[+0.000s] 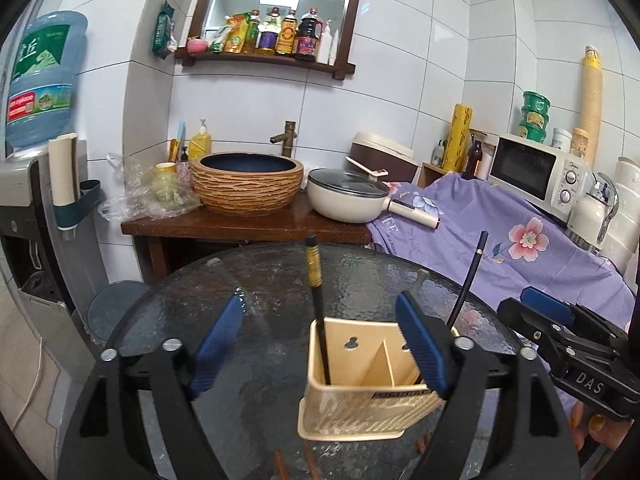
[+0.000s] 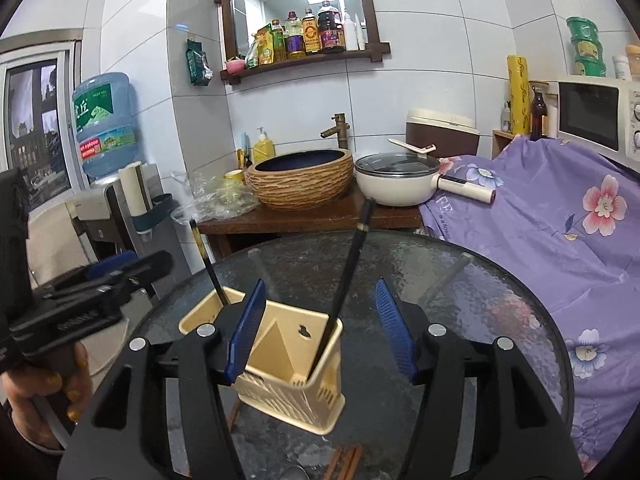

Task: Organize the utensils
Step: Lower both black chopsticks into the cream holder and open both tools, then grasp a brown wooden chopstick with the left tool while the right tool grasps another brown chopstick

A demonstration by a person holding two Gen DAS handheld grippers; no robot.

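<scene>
A beige two-compartment utensil holder [image 1: 360,412] [image 2: 288,396] stands on the round glass table [image 1: 280,280] [image 2: 480,280]. A black chopstick with a gold band [image 1: 316,300] [image 2: 208,264] stands upright in its left compartment. A second black chopstick [image 1: 466,280] [image 2: 348,276] leans in the right one. My left gripper [image 1: 320,300] is open, its blue pads well clear on either side of the gold-banded chopstick. My right gripper [image 2: 320,284] is open too, with the leaning chopstick between its pads but untouched. Each gripper shows at the edge of the other's view [image 1: 520,306] [image 2: 156,262].
Brown chopsticks [image 1: 280,464] [image 2: 346,460] lie on the glass at the near edge. Behind the table stand a wooden counter with a basin [image 1: 248,184], a lidded pan [image 1: 348,196] and a purple floral cloth [image 1: 500,248]. A water dispenser [image 1: 36,200] is at the left.
</scene>
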